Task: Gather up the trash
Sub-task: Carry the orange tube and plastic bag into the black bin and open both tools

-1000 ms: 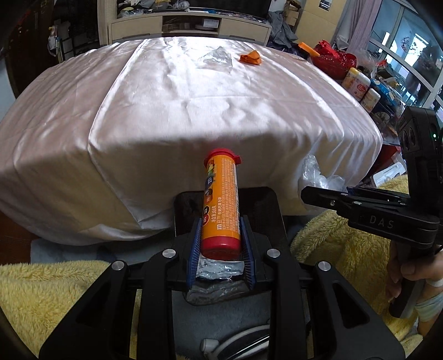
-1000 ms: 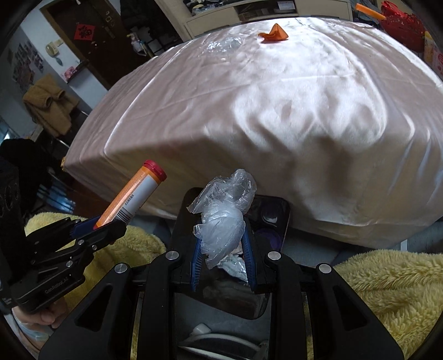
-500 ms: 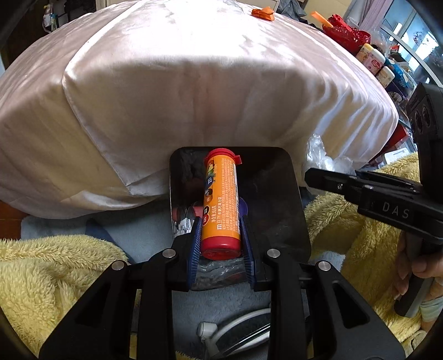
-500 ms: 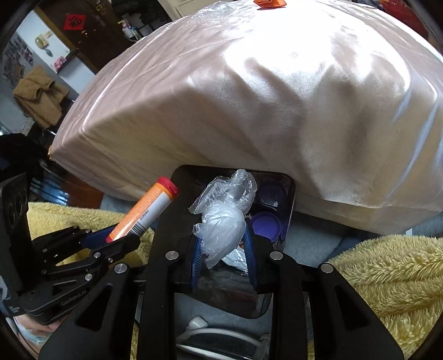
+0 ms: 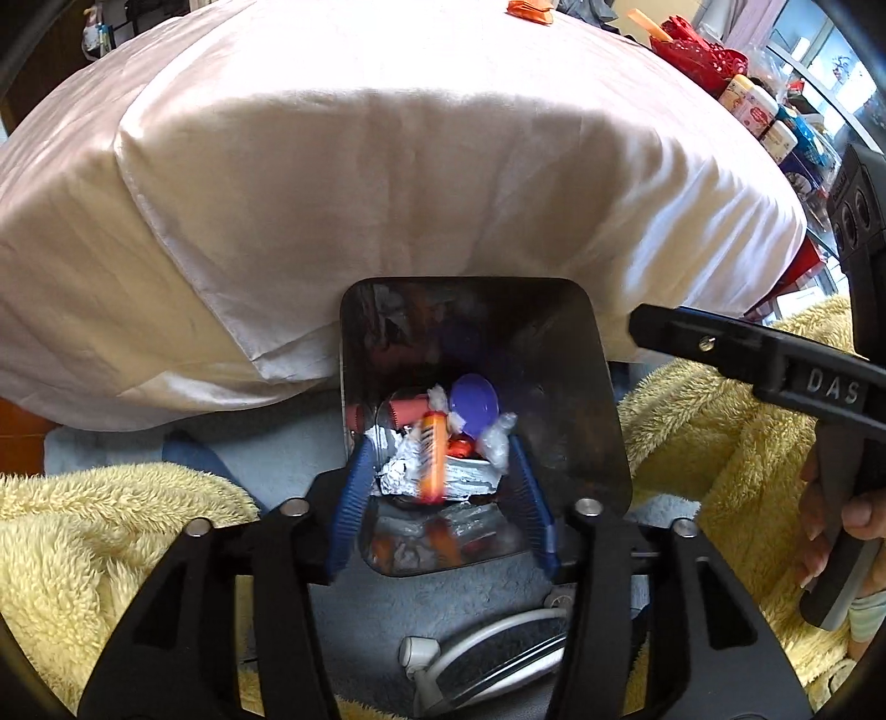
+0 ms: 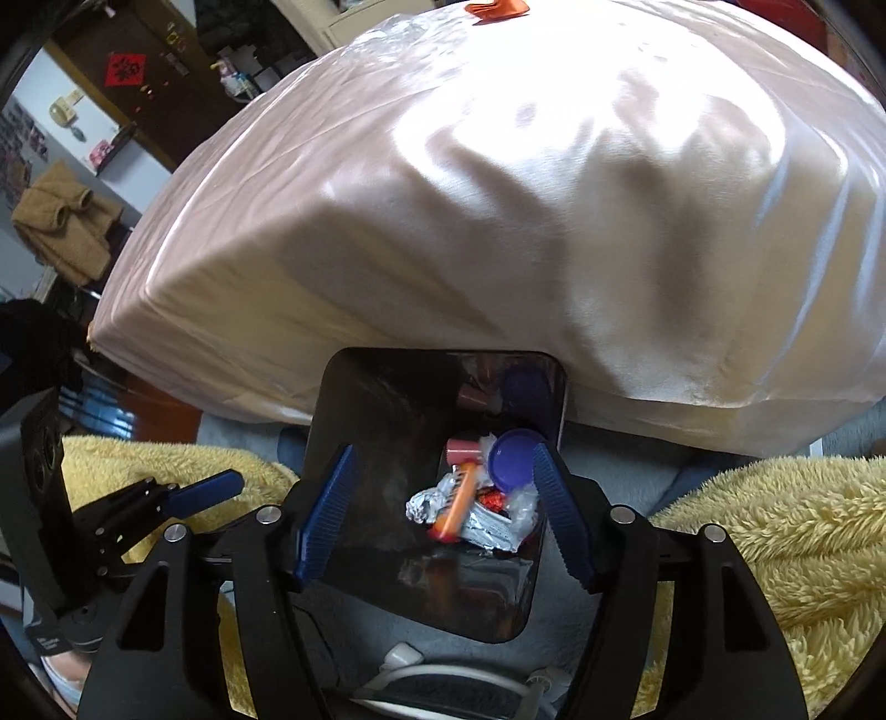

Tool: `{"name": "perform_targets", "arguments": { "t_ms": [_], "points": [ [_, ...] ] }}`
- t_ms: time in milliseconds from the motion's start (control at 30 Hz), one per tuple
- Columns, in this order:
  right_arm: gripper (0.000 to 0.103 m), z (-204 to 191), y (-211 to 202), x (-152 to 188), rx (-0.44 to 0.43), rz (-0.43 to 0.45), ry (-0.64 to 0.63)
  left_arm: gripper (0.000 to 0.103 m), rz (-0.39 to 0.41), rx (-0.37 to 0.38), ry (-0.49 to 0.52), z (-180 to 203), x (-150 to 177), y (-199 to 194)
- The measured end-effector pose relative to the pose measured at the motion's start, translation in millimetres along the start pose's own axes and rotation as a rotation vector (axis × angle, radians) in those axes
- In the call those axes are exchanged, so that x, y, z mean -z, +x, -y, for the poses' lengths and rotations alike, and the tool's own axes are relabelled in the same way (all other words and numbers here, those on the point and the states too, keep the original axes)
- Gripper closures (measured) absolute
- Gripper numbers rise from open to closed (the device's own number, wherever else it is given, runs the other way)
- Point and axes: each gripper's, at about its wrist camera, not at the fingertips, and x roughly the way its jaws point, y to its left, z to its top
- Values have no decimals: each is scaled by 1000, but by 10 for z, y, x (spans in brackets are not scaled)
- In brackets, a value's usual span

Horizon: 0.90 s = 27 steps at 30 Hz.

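Both tools are held over the black bin [image 5: 601,387] at the desk [image 5: 387,166] edge. The left tool [image 5: 440,482] and right tool [image 6: 443,515] have just been opening; jaws stand apart, nothing gripped. The orange tube [image 5: 432,462] and clear plastic wrap [image 6: 523,507] are seen lying in the bin among foil. Left on the desk: an orange wrapper [image 6: 498,8], judged light, crumpled, soft, best pinched at a raised fold.
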Motion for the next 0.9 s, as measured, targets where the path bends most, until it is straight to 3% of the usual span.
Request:
{"name": "perform_targets", "arguments": {
  "t_ms": [100, 267, 433, 567, 900],
  "points": [
    [29, 55, -37, -2, -11, 11, 30, 42, 3, 0, -9, -37, -4, -20],
    [29, 91, -138, -72, -60, 28, 70, 17, 10, 17, -26, -74, -55, -94],
    [29, 2, -479, -302, -73, 122, 37, 14, 48, 48, -38, -111, -221, -266],
    [28, -40, -754, -600, -39, 195, 5, 12, 112, 17, -5, -73, -448, -512],
    [21, -29, -1009, -1464, 52, 278, -43, 12, 209, 6, 1, -88, -1318, -873]
  ]
}}
